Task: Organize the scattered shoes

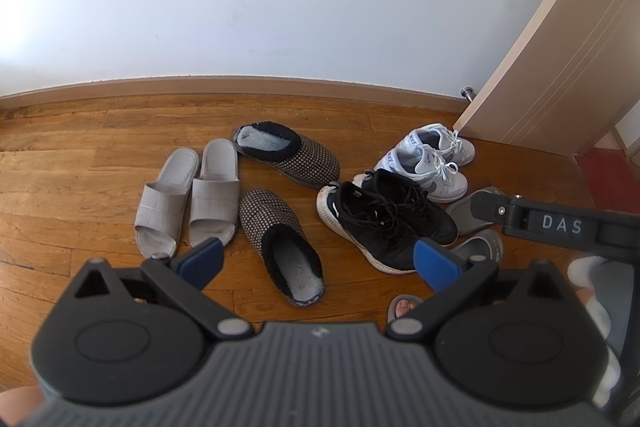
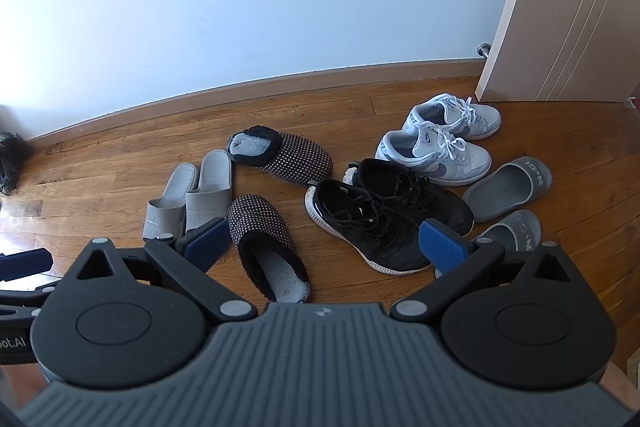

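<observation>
Wood floor [image 2: 120,163] by wall | shoes [image 2: 384,223] clustered mid-floor, dotted slippers [image 2: 280,155] skewed, pairs unaligned | left tongs [image 1: 318,261], right tongs [image 2: 324,241] both apart, empty | sorting barely begun

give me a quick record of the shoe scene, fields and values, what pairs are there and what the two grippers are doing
surface: wooden floor by a white wall
pairs: grey slides; dotted fleece slippers; black sneakers; white sneakers; dark grey clogs
tidy: grey slides and white sneakers side by side
scattered: dotted slippers point opposite ways
left gripper: jaws open, empty
right gripper: jaws open, empty
</observation>
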`<state>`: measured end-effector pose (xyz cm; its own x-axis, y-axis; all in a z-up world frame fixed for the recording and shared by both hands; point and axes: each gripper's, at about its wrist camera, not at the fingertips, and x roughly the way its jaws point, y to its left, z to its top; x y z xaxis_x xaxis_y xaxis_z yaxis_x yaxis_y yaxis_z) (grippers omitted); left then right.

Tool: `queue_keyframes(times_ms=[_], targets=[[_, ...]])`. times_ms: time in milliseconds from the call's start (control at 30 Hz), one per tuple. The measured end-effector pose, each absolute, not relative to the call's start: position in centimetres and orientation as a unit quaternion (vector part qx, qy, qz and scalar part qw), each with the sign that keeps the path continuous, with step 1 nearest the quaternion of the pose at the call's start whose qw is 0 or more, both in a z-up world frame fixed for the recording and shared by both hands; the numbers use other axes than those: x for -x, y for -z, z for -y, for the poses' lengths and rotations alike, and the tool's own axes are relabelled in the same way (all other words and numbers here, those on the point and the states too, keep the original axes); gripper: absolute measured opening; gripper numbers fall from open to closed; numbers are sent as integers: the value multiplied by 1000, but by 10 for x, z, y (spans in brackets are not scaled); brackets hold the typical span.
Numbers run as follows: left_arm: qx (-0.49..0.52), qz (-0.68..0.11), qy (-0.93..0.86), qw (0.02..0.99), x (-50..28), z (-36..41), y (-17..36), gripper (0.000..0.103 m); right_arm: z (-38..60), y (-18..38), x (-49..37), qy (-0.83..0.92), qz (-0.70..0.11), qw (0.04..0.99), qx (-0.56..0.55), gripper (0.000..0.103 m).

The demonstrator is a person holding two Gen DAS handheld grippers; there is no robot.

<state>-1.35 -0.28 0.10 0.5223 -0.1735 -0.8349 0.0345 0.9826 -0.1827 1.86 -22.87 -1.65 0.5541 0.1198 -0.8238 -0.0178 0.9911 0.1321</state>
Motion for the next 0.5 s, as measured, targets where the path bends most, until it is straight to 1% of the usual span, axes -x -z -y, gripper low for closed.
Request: queue_keyframes(times_ms=[333,500], targets=[[71,-484,61,870,13,2,0,103,228,17,-17,-41,-472,879,-56,102],[91,-480,55,871,6,-25,-7,103,236,12,-16,-45,-461,882,-90,102]])
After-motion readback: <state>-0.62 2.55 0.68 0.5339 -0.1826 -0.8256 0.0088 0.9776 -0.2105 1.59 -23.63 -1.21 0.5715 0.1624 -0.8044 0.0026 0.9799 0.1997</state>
